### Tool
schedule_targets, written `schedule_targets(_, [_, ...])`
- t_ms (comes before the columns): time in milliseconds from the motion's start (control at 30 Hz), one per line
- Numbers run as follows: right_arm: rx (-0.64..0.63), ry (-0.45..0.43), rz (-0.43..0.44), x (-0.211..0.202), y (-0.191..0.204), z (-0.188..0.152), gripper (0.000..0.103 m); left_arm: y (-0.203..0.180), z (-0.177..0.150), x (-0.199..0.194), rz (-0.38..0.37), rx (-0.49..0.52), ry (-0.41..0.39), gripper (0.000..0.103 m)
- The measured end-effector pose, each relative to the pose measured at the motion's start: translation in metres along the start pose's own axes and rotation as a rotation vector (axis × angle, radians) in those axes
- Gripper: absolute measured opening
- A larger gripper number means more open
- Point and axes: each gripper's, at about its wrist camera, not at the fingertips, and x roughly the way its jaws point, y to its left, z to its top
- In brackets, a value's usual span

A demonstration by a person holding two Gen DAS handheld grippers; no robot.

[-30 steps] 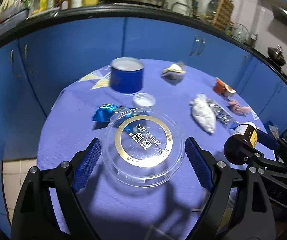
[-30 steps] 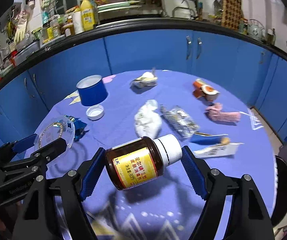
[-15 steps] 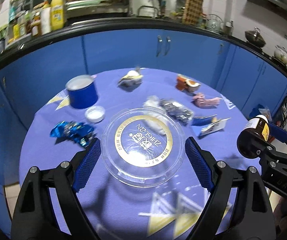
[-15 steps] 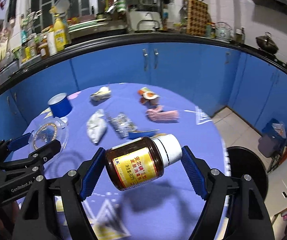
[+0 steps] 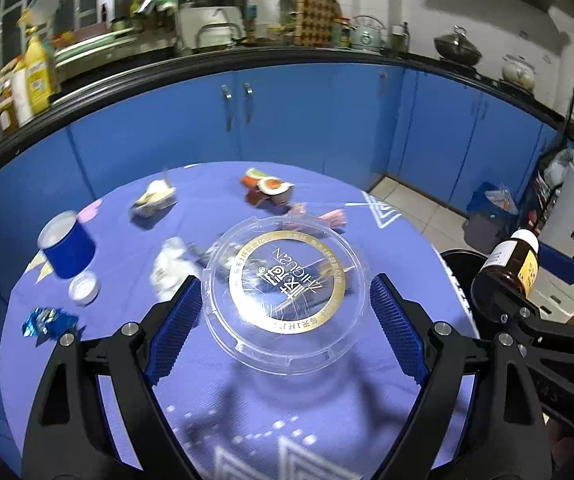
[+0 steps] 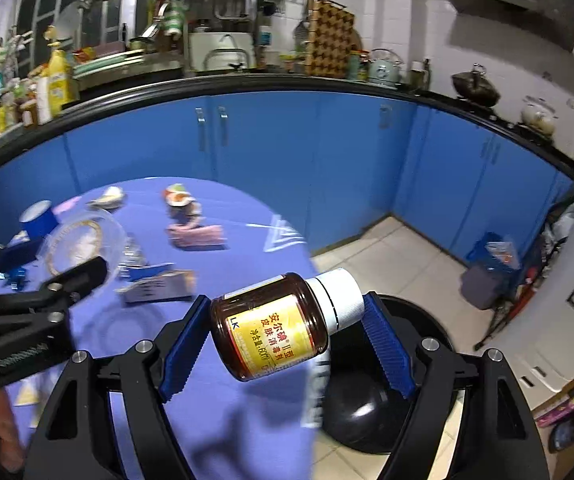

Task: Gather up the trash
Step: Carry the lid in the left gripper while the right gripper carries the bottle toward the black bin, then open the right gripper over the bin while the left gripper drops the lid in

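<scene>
My left gripper (image 5: 285,312) is shut on a clear round plastic lid (image 5: 285,296) with a gold ring, held above the purple table (image 5: 247,408). My right gripper (image 6: 285,340) is shut on a brown bottle (image 6: 275,332) with a yellow label and white cap, held over the table's right edge, with a black bin (image 6: 371,412) on the floor just below and beyond it. In the left wrist view the same brown bottle (image 5: 507,268) and the right gripper show at the right, near the black bin (image 5: 461,258).
Trash lies on the table: a blue can (image 5: 67,246), a white cap (image 5: 84,289), a blue wrapper (image 5: 47,318), a white crumpled bag (image 5: 171,266), an orange cup (image 5: 267,190), a pink wrapper (image 6: 197,236). Blue cabinets (image 6: 327,160) curve behind. Tiled floor (image 6: 407,256) lies right.
Both grippers have swung to the right across the table with the lid and the bottle still held. The table edge, floor and black bin have come into view under the right gripper.
</scene>
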Motion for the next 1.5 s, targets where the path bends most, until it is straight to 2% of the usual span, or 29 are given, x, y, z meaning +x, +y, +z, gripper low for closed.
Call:
schedule_targets(367, [0.055, 0.011, -0.071, 0.026, -0.062, 0.001, 0.074, -0.043, 0.017, 0.025, -0.017, 0.035, 0.026, 0.084])
schedule_targets(733, [0.102, 0.031, -0.069, 0.043, -0.087, -0.001, 0.075, -0.065, 0.028, 0.035, -0.026, 0.051, 0.029, 0.084])
schedule_targets(867, [0.078, 0.006, -0.113, 0.04, -0.09, -0.001, 0.086, -0.074, 0.03, 0.037, -0.032, 0.062, 0.029, 0.084])
schedule_targets(933, [0.07, -0.007, -0.133, 0.037, -0.092, -0.001, 0.086, -0.079, 0.031, 0.038, -0.039, 0.066, 0.033, 0.084])
schedule_targets(1267, [0.128, -0.002, -0.19, 0.026, -0.129, -0.014, 0.086, -0.137, 0.043, 0.037, -0.115, 0.153, 0.009, 0.084])
schedule_targets(1500, [0.164, 0.005, -0.261, 0.017, -0.157, -0.025, 0.086, -0.178, 0.047, 0.041, -0.165, 0.202, 0.014, 0.084])
